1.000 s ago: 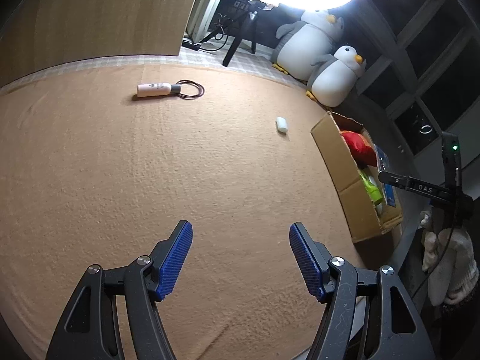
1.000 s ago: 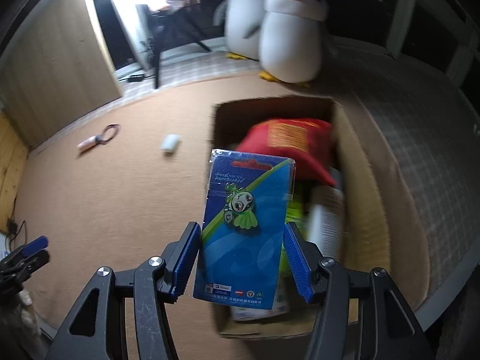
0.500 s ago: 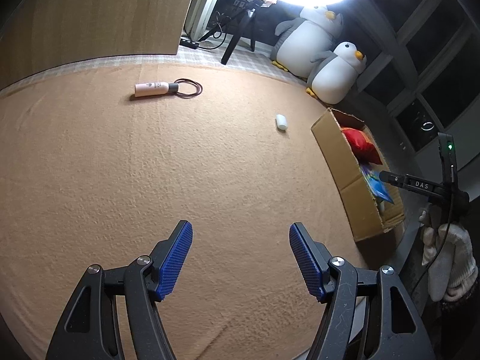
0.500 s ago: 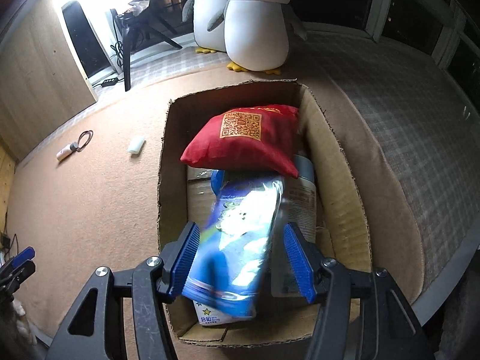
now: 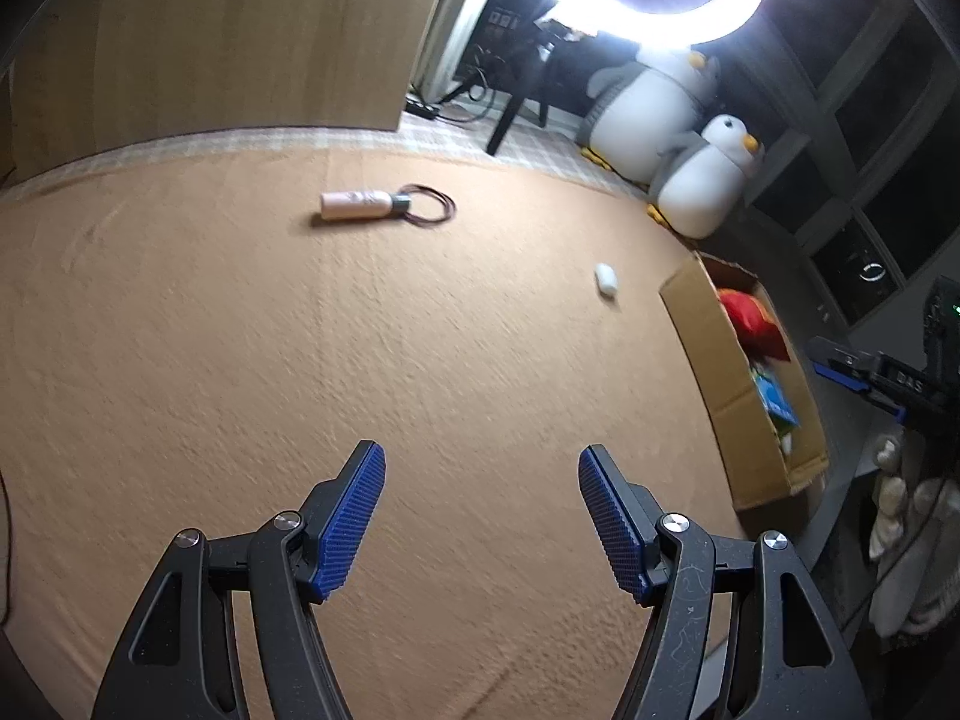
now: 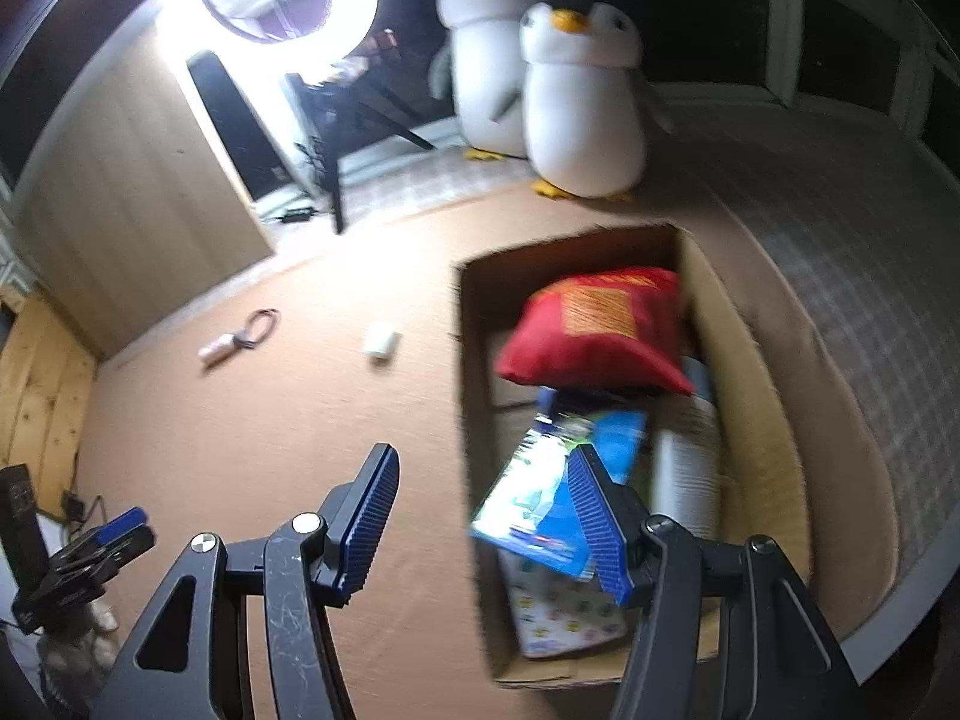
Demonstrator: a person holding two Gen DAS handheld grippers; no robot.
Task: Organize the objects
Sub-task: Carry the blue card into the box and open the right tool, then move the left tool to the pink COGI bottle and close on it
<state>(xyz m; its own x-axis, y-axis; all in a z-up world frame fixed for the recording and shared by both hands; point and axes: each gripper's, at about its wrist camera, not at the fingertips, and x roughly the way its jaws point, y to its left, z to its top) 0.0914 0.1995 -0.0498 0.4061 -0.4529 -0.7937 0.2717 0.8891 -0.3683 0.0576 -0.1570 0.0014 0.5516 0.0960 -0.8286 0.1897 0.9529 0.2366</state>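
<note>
Dropped blue packet (image 6: 558,492) lay in box (image 6: 762,420), beside red pouch (image 6: 600,330). Right gripper (image 6: 480,525) apart, empty; left gripper (image 5: 480,519) apart, empty. Judged next: fetching white case (image 5: 606,279) or pink tube (image 5: 357,204) from mat (image 5: 240,360).

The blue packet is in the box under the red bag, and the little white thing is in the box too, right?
Not quite. The blue packet does lie in the cardboard box, partly under the red bag. But the little white thing is outside the box, on the tan carpet beside it. The right wrist view shows this.
</note>
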